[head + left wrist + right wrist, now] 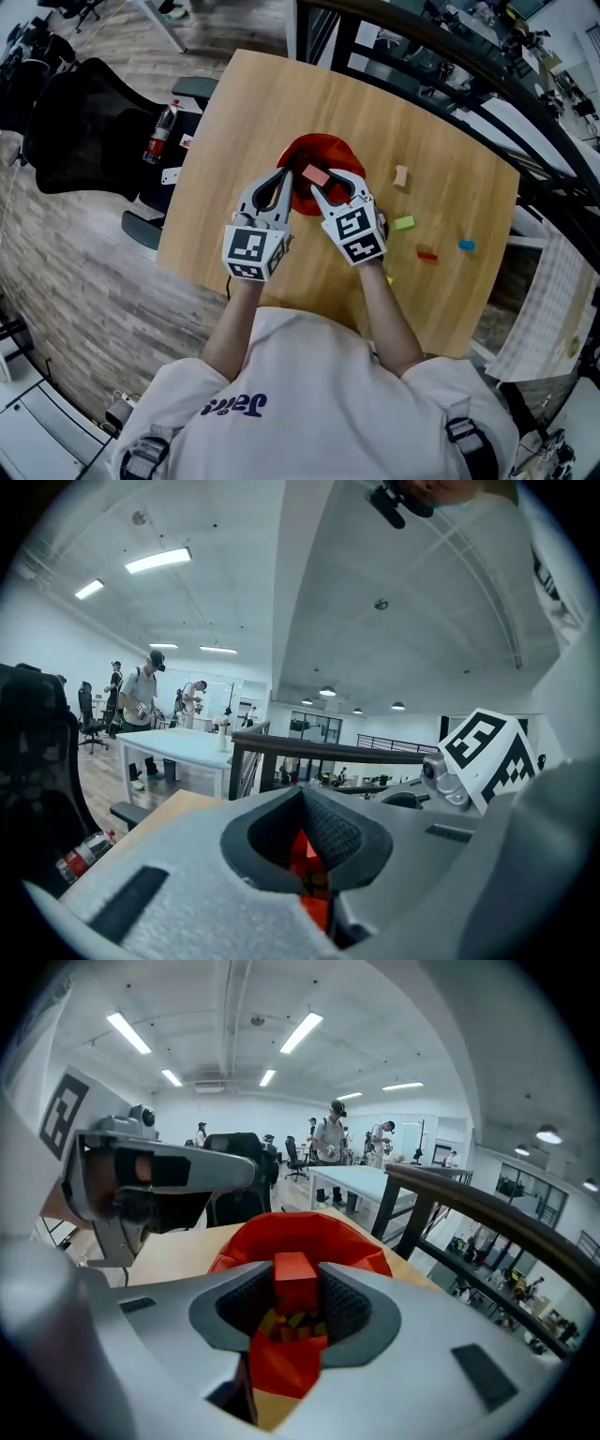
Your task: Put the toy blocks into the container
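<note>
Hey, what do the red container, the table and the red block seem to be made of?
The red container looks like soft matte fabric: its wall sags and creases. The table looks like wood or wood-look laminate, smooth, with pale grain lines. The red block could be painted wood or plastic: flat faces, sharp edges, even colour.

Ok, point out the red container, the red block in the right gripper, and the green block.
red container [319,145], head view, far rim.
red block [294,1277], right gripper view, front face between the pads.
green block [404,223], head view, top face.
</note>
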Available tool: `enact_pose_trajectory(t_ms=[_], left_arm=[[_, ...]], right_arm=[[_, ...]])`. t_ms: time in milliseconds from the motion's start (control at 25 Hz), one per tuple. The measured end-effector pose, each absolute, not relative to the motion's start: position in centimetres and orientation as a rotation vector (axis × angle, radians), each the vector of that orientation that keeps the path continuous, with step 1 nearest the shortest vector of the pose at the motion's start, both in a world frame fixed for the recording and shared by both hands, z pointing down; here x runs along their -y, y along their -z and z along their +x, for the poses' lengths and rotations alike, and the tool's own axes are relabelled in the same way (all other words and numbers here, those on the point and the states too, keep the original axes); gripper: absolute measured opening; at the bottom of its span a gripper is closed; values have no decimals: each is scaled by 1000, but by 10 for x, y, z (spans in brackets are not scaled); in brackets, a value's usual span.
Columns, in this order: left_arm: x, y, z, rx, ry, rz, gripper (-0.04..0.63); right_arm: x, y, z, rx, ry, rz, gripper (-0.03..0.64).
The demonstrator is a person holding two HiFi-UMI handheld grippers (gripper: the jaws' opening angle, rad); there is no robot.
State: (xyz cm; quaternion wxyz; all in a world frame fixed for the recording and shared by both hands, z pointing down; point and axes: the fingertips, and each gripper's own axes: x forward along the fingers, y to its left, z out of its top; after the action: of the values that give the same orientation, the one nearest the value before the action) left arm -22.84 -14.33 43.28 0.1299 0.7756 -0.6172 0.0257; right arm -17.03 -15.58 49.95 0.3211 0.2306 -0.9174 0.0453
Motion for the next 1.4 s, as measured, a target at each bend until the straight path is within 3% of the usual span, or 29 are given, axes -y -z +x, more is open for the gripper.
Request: enact_pose_trajectory(t_ms=[160, 280, 800, 1080, 1400], left_arm=[[148, -439, -232, 1789, -68, 2244, 11], [148, -443, -235, 1786, -62, 2240, 11], [123, -407, -204, 1800, -35, 2277, 11], [99, -372, -169, 1792, -10, 2365, 11], [70, -344, -125, 1769, 44, 2449, 11]], right_arm=[[157, -503, -172, 2375, -91, 591, 150], [158, -505, -176, 2384, -107, 603, 212], [144, -448, -140, 2534, -119, 789, 213], [123, -397, -102, 2622, -40, 956, 111], [95, -357, -59, 2678, 31, 1087, 63]])
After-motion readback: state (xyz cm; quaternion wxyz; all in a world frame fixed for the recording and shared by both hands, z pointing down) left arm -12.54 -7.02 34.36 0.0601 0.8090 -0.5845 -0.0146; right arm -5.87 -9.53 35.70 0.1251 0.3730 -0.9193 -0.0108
